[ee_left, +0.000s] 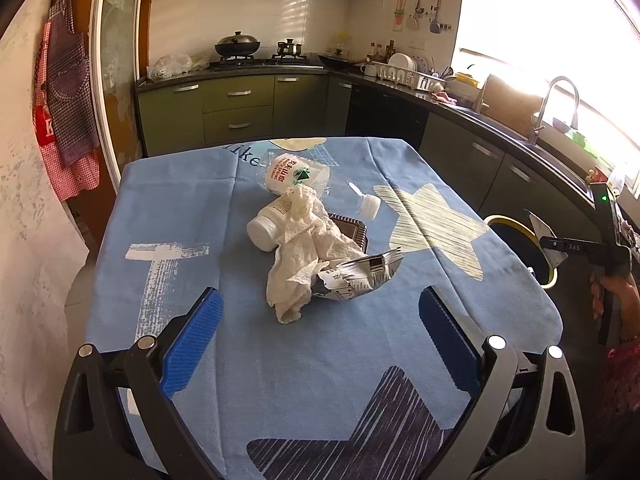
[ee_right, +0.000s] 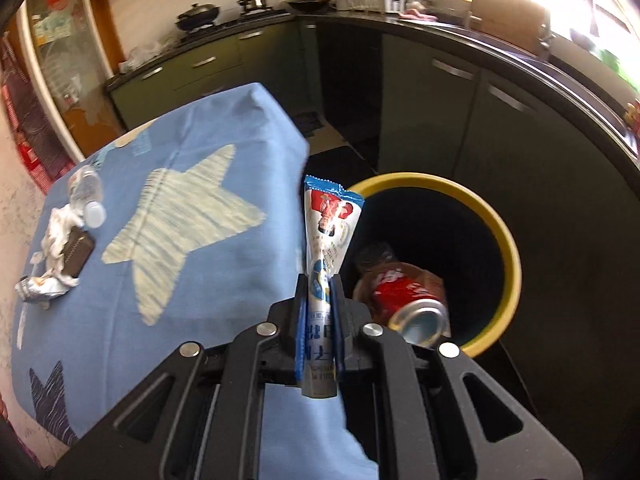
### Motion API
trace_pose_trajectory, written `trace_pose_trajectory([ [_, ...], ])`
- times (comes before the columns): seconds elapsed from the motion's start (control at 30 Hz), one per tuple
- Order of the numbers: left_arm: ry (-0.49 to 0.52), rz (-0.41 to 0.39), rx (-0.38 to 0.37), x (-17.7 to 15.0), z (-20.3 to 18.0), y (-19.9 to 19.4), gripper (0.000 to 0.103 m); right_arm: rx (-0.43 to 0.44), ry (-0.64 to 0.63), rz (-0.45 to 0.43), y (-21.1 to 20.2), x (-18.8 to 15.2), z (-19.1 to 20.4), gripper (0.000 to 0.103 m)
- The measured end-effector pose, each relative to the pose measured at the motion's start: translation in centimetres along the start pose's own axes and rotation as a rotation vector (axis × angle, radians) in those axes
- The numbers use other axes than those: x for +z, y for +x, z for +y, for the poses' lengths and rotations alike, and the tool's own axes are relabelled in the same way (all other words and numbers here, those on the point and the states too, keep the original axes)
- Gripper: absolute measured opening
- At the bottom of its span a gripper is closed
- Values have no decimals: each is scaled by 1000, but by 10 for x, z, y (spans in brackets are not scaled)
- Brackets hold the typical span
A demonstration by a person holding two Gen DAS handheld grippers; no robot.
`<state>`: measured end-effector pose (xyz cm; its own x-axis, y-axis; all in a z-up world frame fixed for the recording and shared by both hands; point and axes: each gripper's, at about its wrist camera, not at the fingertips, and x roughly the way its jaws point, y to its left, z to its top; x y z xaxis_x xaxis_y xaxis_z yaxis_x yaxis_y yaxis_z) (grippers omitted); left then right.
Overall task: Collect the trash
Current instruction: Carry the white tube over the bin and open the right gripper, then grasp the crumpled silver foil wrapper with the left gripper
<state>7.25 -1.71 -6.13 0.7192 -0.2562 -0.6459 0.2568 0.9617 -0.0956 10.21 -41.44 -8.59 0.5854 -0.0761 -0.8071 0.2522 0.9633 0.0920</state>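
My left gripper (ee_left: 320,304) is open above the blue tablecloth (ee_left: 168,216), just short of a trash pile. The pile holds a crumpled paper towel (ee_left: 308,248), a silver foil wrapper (ee_left: 360,276), a white bottle (ee_left: 264,228), a clear plastic bottle (ee_left: 296,176) and a dark tray (ee_left: 352,228). My right gripper (ee_right: 318,280) is shut on a blue-and-white snack wrapper (ee_right: 330,220), held upright at the table's edge beside the yellow-rimmed bin (ee_right: 506,240). A red can (ee_right: 408,296) lies in the bin. The right gripper also shows in the left wrist view (ee_left: 556,248).
The bin (ee_left: 520,232) stands on the floor off the table's right side. Green kitchen cabinets (ee_left: 240,112), a stove with pots (ee_left: 238,46) and a sink with faucet (ee_left: 560,104) run behind and to the right. Aprons (ee_left: 68,92) hang at the left.
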Motion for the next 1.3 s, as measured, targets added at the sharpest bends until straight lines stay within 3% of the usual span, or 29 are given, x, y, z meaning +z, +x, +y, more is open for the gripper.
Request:
trace_pose_trajectory([
  [0.27,23,13,-5,1,-12,3,97,-44,59,58,43,23,-32,12],
  [0.33,38,17,-10,1,-18,5,97,-109,88,43,51,32,-42,18],
  [0.4,48,18,-17,1,-22,6,97,-138,125,23,51,36,-52,38],
  [0.5,66,20,-34,0,-26,9,97,-139,136,-15,41,32,-54,39],
  [0.9,159,36,-136,6,-35,37,97,16,59,-11,13,-8,-13,47],
  [1.3,245,21,-197,18,-31,72,96,85,-7,-14,19,-2,30,51],
])
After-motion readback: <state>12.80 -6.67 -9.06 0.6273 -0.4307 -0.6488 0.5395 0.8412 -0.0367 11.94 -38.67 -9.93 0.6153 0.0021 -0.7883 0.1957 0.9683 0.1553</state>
